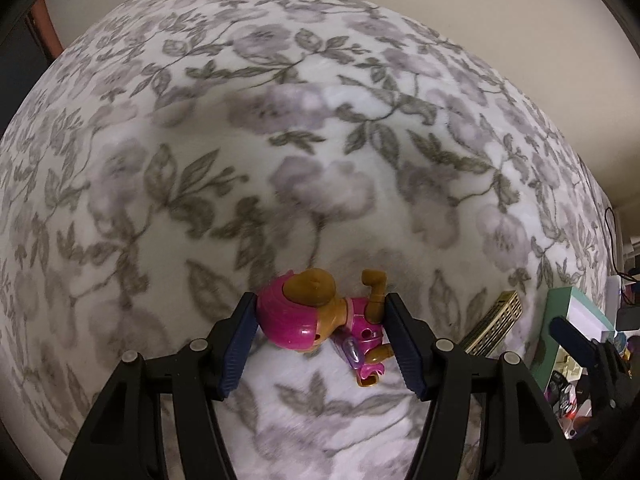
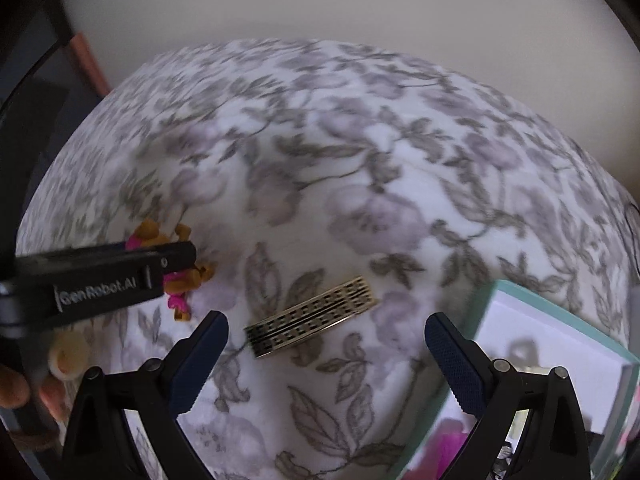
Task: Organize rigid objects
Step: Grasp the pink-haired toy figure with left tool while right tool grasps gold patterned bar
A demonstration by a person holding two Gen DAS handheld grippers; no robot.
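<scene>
The left gripper (image 1: 320, 344), black-framed with ribbed dark blue pads (image 1: 238, 350), sits closest to the left wrist camera, and its fingers stand on either side of a small plastic toy puppy figure (image 1: 320, 320). The figure lies on its side on a white fleece blanket printed with grey leaves and pale lilac flowers (image 1: 280, 140). It has a glossy magenta helmet, tan-brown ears and paws, a pink suit and a translucent purple piece at its back. The helmet sits against the left pad and a brown leg against the right pad; whether the pads actually press on the toy cannot be told for certain.

From the right wrist view, the right gripper (image 2: 326, 354) hangs spread wide with nothing between its blue pads (image 2: 454, 364). Just ahead of it a flat gold-and-black perforated rectangular piece (image 2: 312, 320) lies slantwise on the blanket. The puppy figure shows to the left there, mostly hidden behind the black body of the left gripper marked "GenRobot.AI". To the right stands an open box with a mint-green rim and white inside (image 2: 556, 312), just beside the perforated piece; blurred pink things show at its lower edge.
</scene>
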